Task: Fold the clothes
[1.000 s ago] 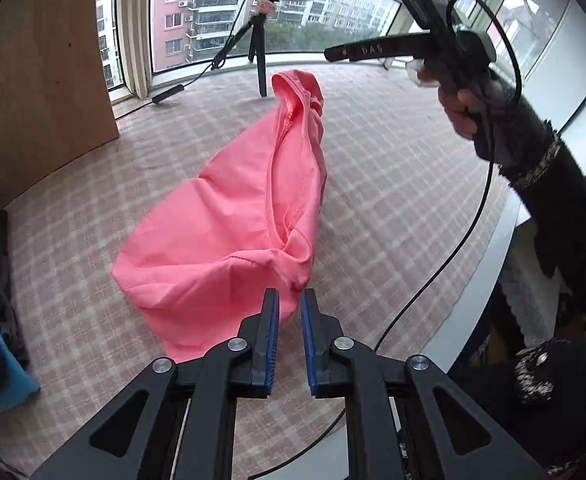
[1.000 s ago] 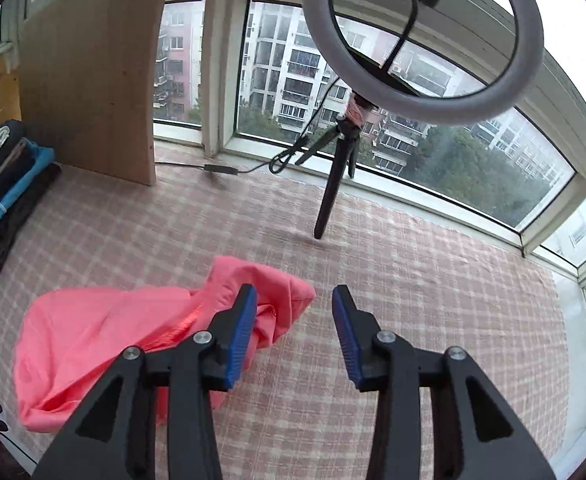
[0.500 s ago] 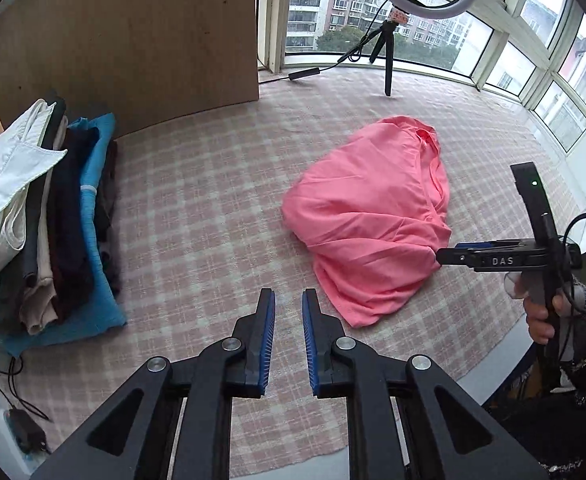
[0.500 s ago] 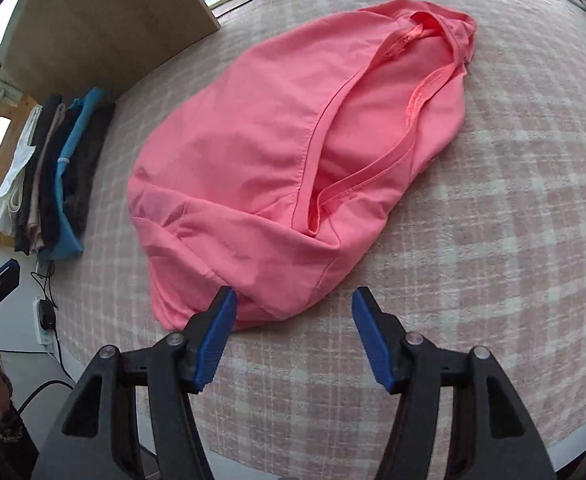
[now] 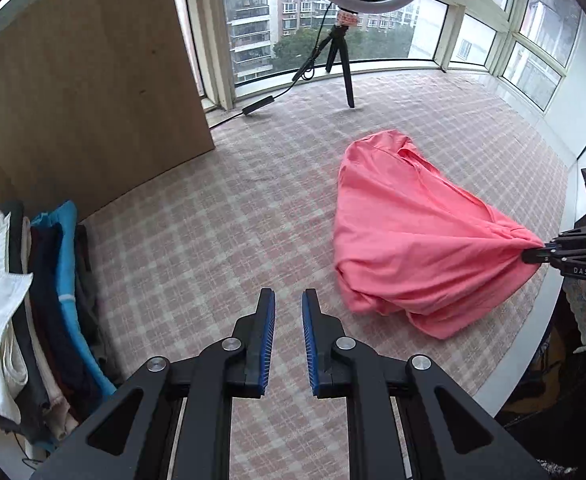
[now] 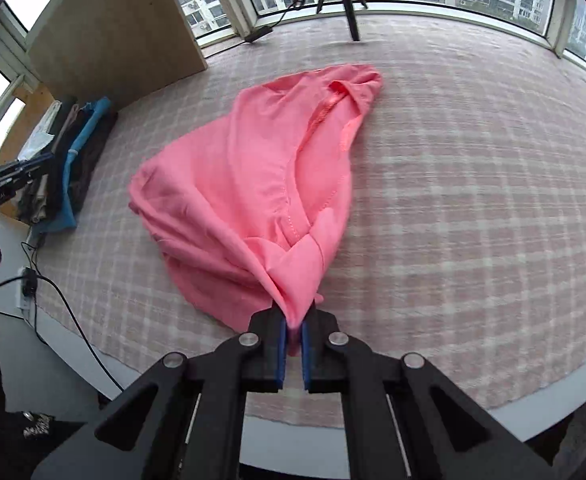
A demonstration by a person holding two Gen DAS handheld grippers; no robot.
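The crumpled coral-pink cotton garment [image 6: 253, 184] lies on the pink-and-white checked tabletop [image 6: 473, 208], one bunched corner clamped between the blue pads of the right gripper [image 6: 291, 326] near the front edge. The left gripper [image 5: 287, 312] hovers over bare cloth just left of the garment, its jaws slightly apart and holding nothing. A stack of folded clothes [image 5: 33, 300] sits at the far left; a black ring-light tripod [image 5: 339, 60] stands by the window. The garment's underside is hidden.
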